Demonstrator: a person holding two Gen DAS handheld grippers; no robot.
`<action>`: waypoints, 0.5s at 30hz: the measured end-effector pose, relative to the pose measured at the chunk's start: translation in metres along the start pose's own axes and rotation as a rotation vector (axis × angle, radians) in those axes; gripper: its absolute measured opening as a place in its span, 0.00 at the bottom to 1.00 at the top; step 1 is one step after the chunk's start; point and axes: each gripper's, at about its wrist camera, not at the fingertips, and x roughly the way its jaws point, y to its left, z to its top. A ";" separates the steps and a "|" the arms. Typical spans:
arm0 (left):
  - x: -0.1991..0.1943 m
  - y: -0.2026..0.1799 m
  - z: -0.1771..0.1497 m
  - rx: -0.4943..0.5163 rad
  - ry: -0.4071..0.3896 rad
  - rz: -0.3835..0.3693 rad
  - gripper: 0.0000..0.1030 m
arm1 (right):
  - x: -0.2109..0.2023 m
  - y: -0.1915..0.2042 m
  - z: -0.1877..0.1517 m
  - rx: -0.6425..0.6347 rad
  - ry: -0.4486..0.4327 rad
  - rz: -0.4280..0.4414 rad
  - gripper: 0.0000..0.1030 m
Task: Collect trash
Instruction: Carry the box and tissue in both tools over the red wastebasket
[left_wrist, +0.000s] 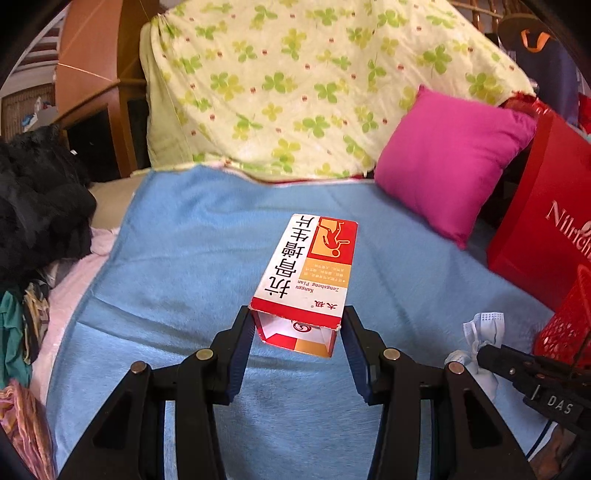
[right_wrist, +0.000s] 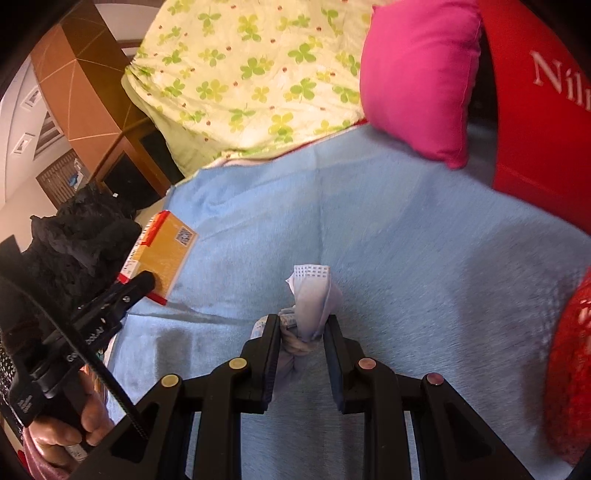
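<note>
Left gripper (left_wrist: 297, 325) clamped on a box (left_wrist: 308, 273) (open end nearest), right gripper (right_wrist: 301, 328) pinching a crumpled mask (right_wrist: 312, 299) above the blue blanket (right_wrist: 406, 240).

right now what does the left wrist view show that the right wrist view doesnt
Only the left wrist view shows the medicine box's printed top and open end, between the left gripper's fingers. Only the right wrist view shows the crumpled face mask pinched in the right gripper, and the box's QR side. Both show the blue blanket, pink pillow and red bag.
</note>
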 end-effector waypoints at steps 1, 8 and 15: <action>-0.006 -0.003 0.002 -0.004 -0.013 0.007 0.48 | -0.004 0.000 0.001 -0.003 -0.008 -0.001 0.25; -0.043 -0.023 0.006 0.006 -0.080 0.034 0.48 | -0.050 -0.006 0.004 -0.041 -0.108 -0.012 0.25; -0.067 -0.053 0.009 0.050 -0.115 0.023 0.48 | -0.095 -0.010 0.008 -0.091 -0.238 -0.031 0.25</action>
